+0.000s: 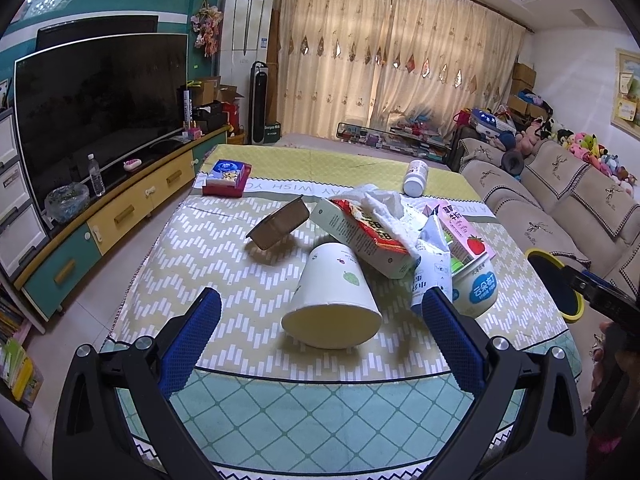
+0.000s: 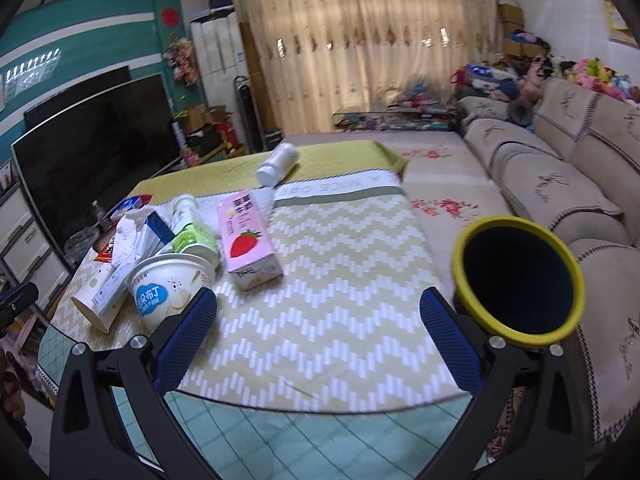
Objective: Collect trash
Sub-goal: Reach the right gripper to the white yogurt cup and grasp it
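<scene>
Lying heaped on the cloth-covered table [image 1: 224, 240], the trash awaits collection: a tipped paper cup [image 1: 334, 300], noodle box [image 1: 360, 236], pudding tub [image 2: 170, 288], strawberry carton [image 2: 248, 240] and crumpled tissue [image 1: 384, 208]. Left gripper [image 1: 320, 320] and right gripper [image 2: 318, 320] both hover with jaws wide, holding nothing. A yellow-rimmed bin [image 2: 516, 280] (apparently the receptacle) stands just off the table's right edge; seemingly nothing is collected yet.
</scene>
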Motion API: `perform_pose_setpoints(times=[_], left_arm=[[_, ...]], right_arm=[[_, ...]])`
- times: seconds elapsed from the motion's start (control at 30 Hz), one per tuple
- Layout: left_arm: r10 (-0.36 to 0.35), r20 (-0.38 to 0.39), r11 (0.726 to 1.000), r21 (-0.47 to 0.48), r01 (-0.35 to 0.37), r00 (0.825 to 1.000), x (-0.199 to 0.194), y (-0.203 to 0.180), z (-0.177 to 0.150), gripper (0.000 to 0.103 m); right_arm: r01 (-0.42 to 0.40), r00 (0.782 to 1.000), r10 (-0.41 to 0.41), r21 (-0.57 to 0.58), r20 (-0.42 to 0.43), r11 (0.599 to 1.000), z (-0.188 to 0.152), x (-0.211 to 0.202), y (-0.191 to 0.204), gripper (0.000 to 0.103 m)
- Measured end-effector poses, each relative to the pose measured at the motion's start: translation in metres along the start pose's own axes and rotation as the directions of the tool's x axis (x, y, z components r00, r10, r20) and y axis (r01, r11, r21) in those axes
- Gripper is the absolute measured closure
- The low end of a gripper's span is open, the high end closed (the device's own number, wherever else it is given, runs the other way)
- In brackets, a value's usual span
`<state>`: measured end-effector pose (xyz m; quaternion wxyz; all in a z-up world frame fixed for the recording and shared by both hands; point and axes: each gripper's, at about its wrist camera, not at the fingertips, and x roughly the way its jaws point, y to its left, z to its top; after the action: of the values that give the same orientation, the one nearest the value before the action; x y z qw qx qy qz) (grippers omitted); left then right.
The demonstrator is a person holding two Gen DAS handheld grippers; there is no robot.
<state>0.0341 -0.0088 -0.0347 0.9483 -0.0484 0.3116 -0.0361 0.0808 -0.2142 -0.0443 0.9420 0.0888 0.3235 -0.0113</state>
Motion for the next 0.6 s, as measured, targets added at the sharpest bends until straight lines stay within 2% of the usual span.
perform_pose_setpoints(times=[0.17, 0.3, 0.47, 0.6], left_arm=[[-0.002, -0.007, 1.0, -0.004, 0.002, 1.0, 0.009, 0.002, 0.002, 0.004], [0.002, -0.012, 1.0, -0.01, -0.002, 1.0, 0.017, 0.006, 0.004, 0.004], [-0.006, -0.014, 1.0, -0.016, 0.006, 1.0, 0.025, 0.008, 0.011, 0.004], [-0.015, -0.013, 1.0, -0.015, 0.015, 1.0, 0.031, 0.007, 0.014, 0.004]], right_arm=[[-0.069, 0.996, 0.066, -0.057, -0.051, 0.996, 0.007, 0.029, 0.017, 0.006], [-0.155, 0.987, 0.151, -0.078, -0.046, 0.985, 0.007, 0.03, 0.031, 0.006], [-0.281, 0.959, 0.27, -0.177, -0.084, 0.943, 0.004, 0.029, 0.062, 0.006], [-0.342, 0.939, 0.316, -0.245, -0.139, 0.907, -0.002, 0.035, 0.082, 0.006]])
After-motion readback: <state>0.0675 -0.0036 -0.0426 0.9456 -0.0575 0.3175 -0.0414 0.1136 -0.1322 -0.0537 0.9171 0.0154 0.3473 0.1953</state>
